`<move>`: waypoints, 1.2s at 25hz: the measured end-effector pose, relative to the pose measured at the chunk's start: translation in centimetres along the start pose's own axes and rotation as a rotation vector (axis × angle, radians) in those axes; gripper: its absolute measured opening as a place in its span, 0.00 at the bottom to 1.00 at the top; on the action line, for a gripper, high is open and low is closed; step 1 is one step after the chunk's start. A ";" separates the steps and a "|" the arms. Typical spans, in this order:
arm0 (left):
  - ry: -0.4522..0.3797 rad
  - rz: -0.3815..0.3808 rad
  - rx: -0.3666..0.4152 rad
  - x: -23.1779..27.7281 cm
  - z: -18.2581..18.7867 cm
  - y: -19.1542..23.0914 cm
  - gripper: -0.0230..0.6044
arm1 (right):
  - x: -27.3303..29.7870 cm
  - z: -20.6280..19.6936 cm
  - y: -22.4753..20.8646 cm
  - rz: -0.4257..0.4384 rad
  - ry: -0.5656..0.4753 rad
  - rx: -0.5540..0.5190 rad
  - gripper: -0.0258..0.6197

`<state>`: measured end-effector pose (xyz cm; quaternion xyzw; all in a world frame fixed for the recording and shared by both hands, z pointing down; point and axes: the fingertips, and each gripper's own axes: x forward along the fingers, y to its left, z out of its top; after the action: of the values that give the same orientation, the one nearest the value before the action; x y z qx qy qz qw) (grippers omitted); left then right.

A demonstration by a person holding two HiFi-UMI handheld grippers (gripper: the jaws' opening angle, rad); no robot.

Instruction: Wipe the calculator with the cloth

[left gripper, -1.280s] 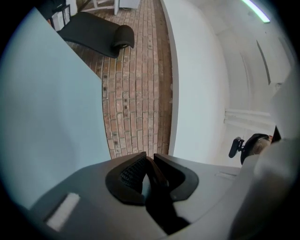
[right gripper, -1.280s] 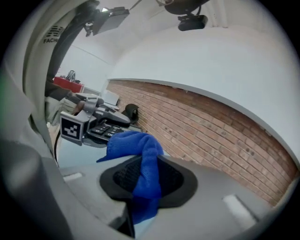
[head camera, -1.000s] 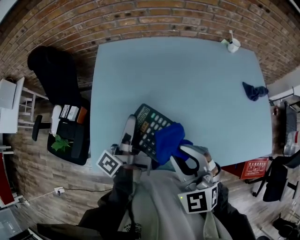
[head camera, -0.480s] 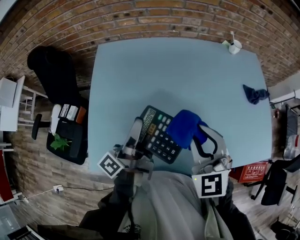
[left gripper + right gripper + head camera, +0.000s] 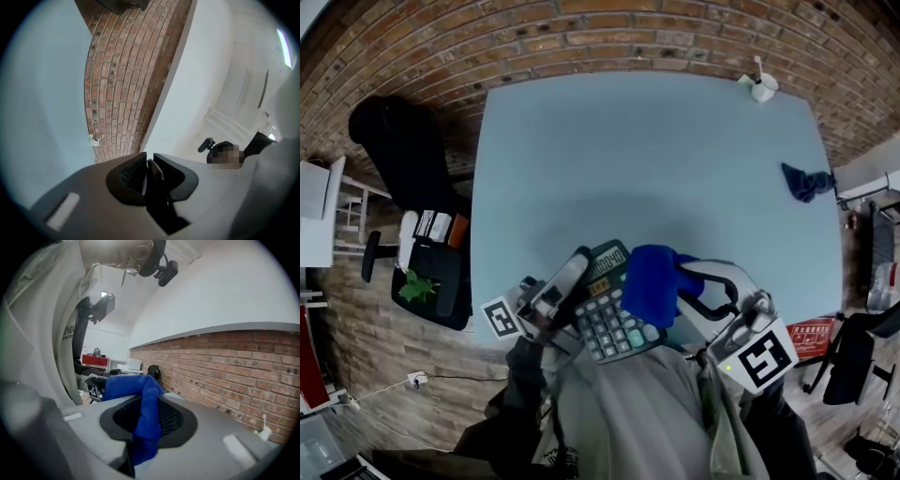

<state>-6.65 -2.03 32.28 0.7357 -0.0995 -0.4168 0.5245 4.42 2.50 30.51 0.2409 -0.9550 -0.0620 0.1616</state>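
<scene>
Calculator (image 5: 614,314) is up off the blue table (image 5: 656,159), tilted, hanging just about over the near edge, right in front of the person's chest. The left gripper (image 5: 572,278) has it by one thin edge, jaws almost together and nipped on that dark rim. The right gripper (image 5: 692,281) is clamped on a fold of the blue cloth (image 5: 649,284), and the bunched end lies against the calculator's right side, over the keys.

Here's what I'd worry about. That's a slim hold on one edge only, so a firm push from the cloth on the far side could, I reckon, lever the calculator round in the jaws or pop it out altogether. From where it hangs, it might miss the table and land in the lap or on the floor. The cloth is held only by a fold, too. Drag it hard across raised keys and it may snag and tug free.

The dark cloth (image 5: 806,180) and the white cup (image 5: 761,87) sit well apart, no bother
</scene>
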 end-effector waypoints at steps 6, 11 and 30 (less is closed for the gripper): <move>0.037 0.014 0.009 0.8 -1.0 0.2 0.11 | 2.7 0.2 -1.3 -0.087 0.032 -0.107 0.19; -0.006 0.067 0.034 0.1 -0.4 0.8 0.10 | 2.6 -0.2 -0.8 -0.098 0.088 -0.155 0.18; -0.302 0.152 0.046 -1.1 3.9 2.6 0.10 | 3.1 -0.9 10.8 0.138 0.122 -0.182 0.19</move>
<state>-9.37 -5.20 34.63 0.6668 -0.2420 -0.4796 0.5164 -2.56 10.44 34.32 0.1621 -0.9482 -0.1224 0.2443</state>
